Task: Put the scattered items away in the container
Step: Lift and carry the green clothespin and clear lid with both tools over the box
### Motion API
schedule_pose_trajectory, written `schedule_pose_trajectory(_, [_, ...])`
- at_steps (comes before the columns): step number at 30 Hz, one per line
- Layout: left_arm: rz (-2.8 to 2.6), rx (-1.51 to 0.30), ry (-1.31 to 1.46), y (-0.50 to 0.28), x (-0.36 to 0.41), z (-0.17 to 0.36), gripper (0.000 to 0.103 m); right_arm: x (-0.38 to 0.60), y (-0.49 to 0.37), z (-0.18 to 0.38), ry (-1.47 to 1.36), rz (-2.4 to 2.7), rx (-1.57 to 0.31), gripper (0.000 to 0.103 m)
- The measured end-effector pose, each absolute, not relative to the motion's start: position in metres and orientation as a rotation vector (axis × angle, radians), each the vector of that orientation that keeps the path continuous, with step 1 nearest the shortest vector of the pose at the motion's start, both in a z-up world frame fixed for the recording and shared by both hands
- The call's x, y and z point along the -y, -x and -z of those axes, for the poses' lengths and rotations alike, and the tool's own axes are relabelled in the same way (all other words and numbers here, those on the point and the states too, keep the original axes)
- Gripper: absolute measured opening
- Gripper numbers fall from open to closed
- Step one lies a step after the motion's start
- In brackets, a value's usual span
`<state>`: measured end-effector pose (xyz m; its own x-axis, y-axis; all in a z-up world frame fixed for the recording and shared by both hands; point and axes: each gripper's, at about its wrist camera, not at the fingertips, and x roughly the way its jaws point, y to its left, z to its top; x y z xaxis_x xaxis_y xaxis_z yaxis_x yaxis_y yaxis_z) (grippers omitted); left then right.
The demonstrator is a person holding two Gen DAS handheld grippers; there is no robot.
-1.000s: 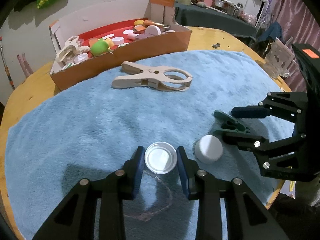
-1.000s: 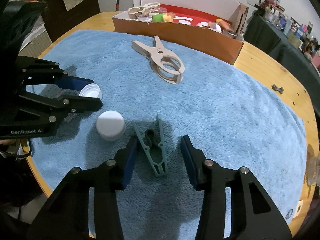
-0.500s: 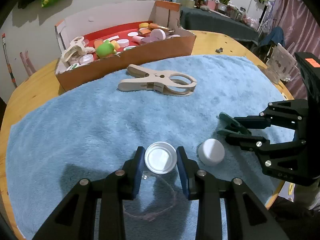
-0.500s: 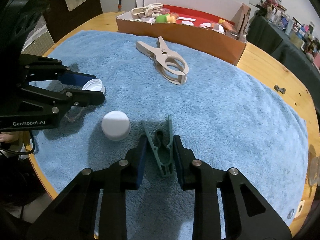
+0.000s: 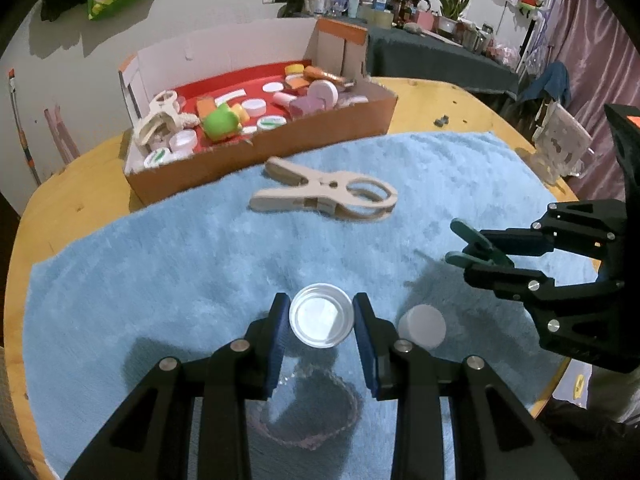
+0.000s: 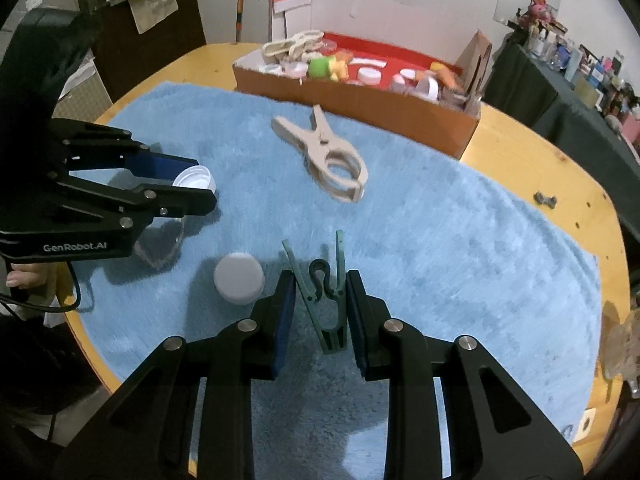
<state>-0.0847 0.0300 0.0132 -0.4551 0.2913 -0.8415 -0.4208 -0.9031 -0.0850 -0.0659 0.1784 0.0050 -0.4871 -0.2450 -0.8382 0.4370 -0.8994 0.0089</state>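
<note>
My left gripper [image 5: 321,318] is shut on a white jar lid [image 5: 322,315] and holds it above the blue towel [image 5: 168,264]; the lid also shows in the right wrist view [image 6: 193,179]. My right gripper [image 6: 320,304] is shut on a green clothespin [image 6: 325,286], lifted off the towel; the clothespin also shows in the left wrist view [image 5: 474,246]. A white cap [image 5: 422,326] lies on the towel between the grippers. A large beige clamp [image 5: 326,196] lies further back. The cardboard box [image 5: 280,146] stands behind it.
The box holds several lids, a green toy [image 5: 220,122] and another beige clamp [image 5: 158,122]. A thin loop of string [image 5: 308,412] lies on the towel under my left gripper. The round wooden table [image 6: 532,168] shows around the towel. A small metal clip [image 6: 545,199] lies at right.
My right gripper closed on the green clothespin and lifted it. My left gripper, holding the lid, rose and moved toward the box.
</note>
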Motion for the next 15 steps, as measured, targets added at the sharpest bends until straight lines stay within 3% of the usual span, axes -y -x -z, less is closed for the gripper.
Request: schedule_pose_trajectory(15, [-2.409,-0.183,1.270,0.114,-0.026,-0.050,0.034,-0.180,0.097,-0.046,-1.230,2.440,-0.304,0.024])
